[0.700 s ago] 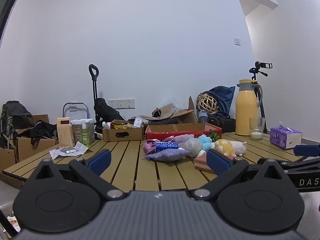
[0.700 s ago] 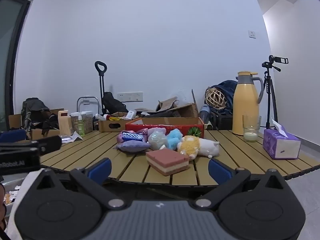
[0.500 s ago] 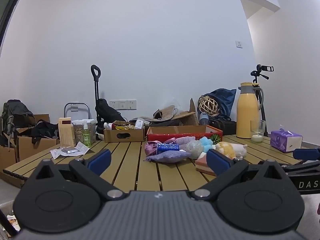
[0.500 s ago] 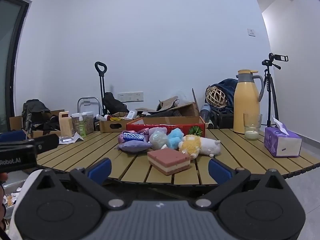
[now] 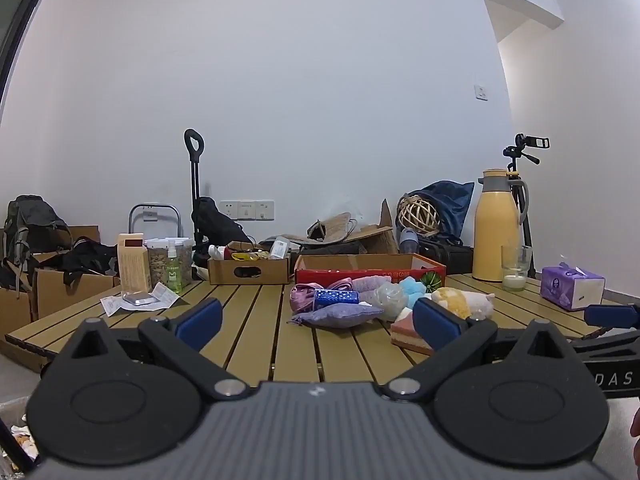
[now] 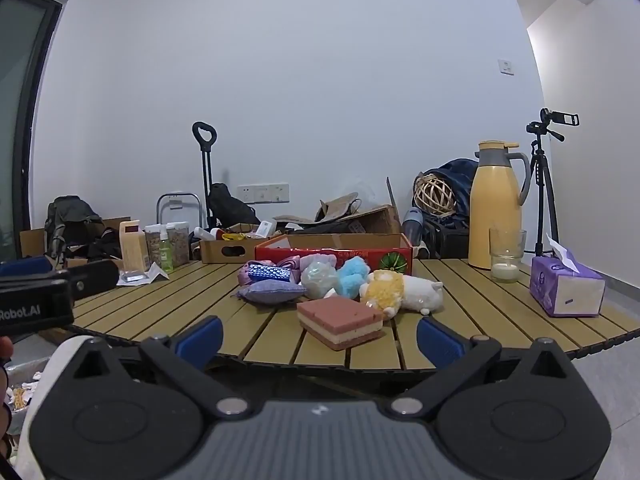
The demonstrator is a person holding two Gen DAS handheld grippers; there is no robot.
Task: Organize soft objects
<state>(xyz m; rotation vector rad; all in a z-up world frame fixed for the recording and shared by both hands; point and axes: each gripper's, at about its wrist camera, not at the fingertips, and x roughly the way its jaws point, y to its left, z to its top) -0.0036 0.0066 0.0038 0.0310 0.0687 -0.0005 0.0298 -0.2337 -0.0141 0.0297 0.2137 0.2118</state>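
Observation:
A heap of soft things lies mid-table in front of a red cardboard box (image 6: 334,251): a pink layered sponge (image 6: 340,321), a yellow and white plush toy (image 6: 400,290), a blue fluffy ball (image 6: 352,276), a lavender sachet (image 6: 272,291), a blue sequin roll (image 6: 269,273) and a pale mesh ball (image 6: 319,279). The same sponge (image 5: 404,330) and sachet (image 5: 340,315) show in the left wrist view. My left gripper (image 5: 316,320) is open, short of the table's near edge. My right gripper (image 6: 318,336) is open too, empty, just before the sponge.
On the slatted wooden table (image 6: 460,316) stand a yellow thermos (image 6: 496,208), a glass with a candle (image 6: 506,256), a purple tissue box (image 6: 566,290), a brown cardboard tray (image 5: 248,270), jars and a spray bottle (image 5: 173,266). Bags, boxes and a tripod (image 6: 544,184) crowd the wall behind.
Both views have tipped slightly: the table and heap sit a little lower in the left view and the right gripper has edged closer to the sponge. Both grippers stay open.

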